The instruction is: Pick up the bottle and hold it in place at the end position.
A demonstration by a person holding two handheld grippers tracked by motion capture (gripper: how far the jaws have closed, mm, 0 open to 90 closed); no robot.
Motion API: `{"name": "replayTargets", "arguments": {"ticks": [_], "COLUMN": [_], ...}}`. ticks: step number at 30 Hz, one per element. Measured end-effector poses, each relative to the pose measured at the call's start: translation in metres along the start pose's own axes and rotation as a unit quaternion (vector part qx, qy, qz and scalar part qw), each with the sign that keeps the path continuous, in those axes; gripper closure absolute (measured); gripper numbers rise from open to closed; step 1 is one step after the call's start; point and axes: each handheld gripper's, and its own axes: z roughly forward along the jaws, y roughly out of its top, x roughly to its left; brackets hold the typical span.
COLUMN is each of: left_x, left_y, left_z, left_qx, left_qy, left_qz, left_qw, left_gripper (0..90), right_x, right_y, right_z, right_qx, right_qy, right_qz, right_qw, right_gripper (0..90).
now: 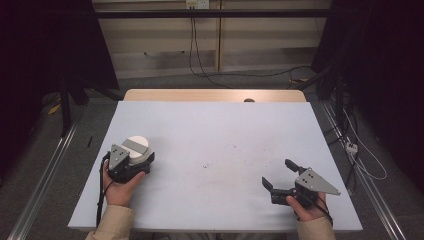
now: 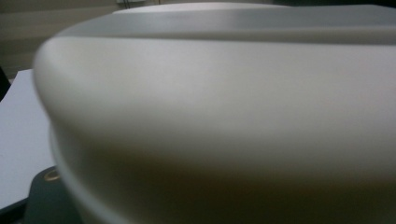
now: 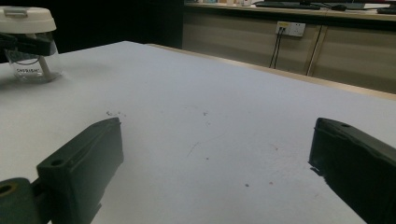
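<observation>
I have the left gripper (image 1: pixel 134 161) clamped on the jar (image 1: pixel 137 148), which stands at the near left of the table (image 1: pixel 215 130); its white lid (image 2: pixel 215 93) looms right in front of my left gripper's camera. My right gripper (image 1: pixel 281 174) rests at the near right, well apart from the jar, jaws spread wide with only bare tabletop between them.

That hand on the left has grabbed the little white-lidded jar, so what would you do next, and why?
Probably bring the right gripper across to the lid. The left gripper is closed on the clear jar just under its white lid, steadying it on the table. The right gripper's jaws stand wide open and hold nothing, well off to the side, so that hand is free to work the lid.
</observation>
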Motion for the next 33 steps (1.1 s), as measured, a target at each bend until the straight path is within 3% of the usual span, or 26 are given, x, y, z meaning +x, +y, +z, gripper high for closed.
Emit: {"name": "replayTargets", "arguments": {"ticks": [5,11,16,20,27,33], "left_x": [0.0,-0.002,-0.008,-0.016,-0.022,-0.028], "left_y": [0.0,0.002,0.009,0.014,0.018,0.026], "left_z": [0.0,0.0,0.0,0.003,0.01,0.018], "left_qx": [-0.003,-0.019,-0.034,-0.038,-0.031,-0.048], "left_qy": [-0.008,-0.023,-0.051,-0.05,-0.074,-0.092], "left_qz": [0.009,0.002,-0.005,0.012,-0.005,-0.006], "left_qw": [0.9999,0.9996,0.9981,0.998,0.9968,0.9946], "left_gripper": [18.3,18.4,18.5,18.5,18.6,18.6], "right_x": [0.0,-0.001,-0.002,-0.002,-0.003,-0.002], "right_y": [0.0,0.0,0.001,0.001,0.001,0.001], "right_z": [-0.001,-0.001,-0.001,-0.002,-0.002,-0.001], "right_qx": [0.0,-0.002,-0.003,-0.006,-0.006,-0.005], "right_qy": [-0.001,-0.002,-0.005,-0.005,-0.006,-0.005], "right_qz": [-0.001,0.001,0.003,0.005,0.006,0.005], "right_qw": [1.0,1.0,1.0,1.0,0.9999,1.0], "right_gripper": [2.3,2.4,2.5,2.5,2.5,2.5]}}
